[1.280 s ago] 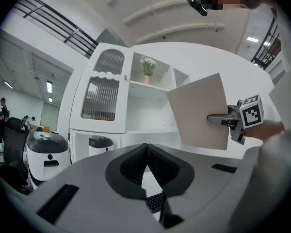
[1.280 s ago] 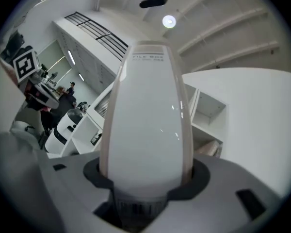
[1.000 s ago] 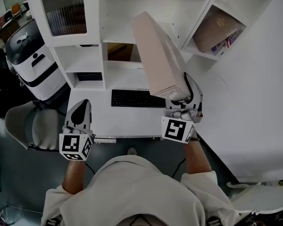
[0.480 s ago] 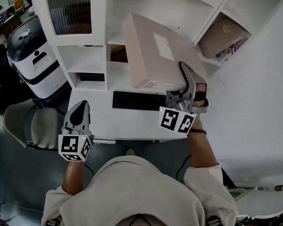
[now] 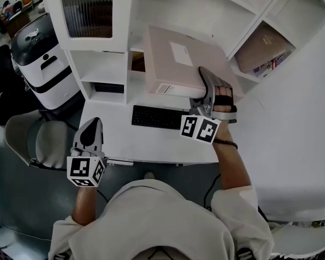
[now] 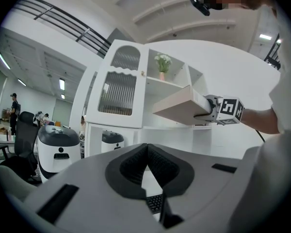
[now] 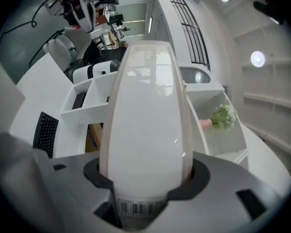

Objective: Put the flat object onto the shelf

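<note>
The flat object is a pale pink box lying level in the air above the white desk. Its far end reaches the white shelf unit at the open middle compartment. My right gripper is shut on the box's near right edge, one jaw above it and one below. In the right gripper view the box fills the gap between the jaws of the right gripper. The left gripper view shows the box held level beside the shelf. My left gripper hangs low at the desk's front left, shut and holding nothing.
A black keyboard lies on the desk under the box. Another box sits in the shelf's right compartment. A ribbed-glass door closes the upper left compartment. A vase of flowers stands on an upper shelf. A white-and-black machine and a chair stand at the left.
The right gripper rolled the box from standing on edge to lying flat and carried it further toward the shelf. The left gripper sank slightly.
</note>
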### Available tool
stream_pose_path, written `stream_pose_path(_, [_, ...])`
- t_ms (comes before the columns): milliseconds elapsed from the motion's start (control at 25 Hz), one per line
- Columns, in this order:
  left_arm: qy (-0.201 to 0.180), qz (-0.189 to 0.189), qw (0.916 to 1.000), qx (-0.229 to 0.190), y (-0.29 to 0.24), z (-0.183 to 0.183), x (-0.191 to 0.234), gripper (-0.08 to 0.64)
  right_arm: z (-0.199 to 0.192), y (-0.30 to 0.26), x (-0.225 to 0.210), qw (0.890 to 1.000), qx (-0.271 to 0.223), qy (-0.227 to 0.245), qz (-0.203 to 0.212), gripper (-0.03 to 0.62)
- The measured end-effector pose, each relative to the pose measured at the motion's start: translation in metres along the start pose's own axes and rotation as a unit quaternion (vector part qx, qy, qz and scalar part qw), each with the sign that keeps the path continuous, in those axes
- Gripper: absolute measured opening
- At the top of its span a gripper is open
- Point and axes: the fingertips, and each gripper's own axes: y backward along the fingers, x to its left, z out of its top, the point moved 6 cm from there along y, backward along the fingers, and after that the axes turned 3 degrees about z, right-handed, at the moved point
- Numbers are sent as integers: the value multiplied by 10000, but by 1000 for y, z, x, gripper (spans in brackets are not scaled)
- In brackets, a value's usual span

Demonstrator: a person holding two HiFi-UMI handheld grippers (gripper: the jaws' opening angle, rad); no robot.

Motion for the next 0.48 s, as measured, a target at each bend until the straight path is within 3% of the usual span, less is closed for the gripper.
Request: stream_pose_path(480, [49, 232, 9997, 53, 0, -7, 9, -8, -2, -46, 29, 9968, 273, 662, 363, 273])
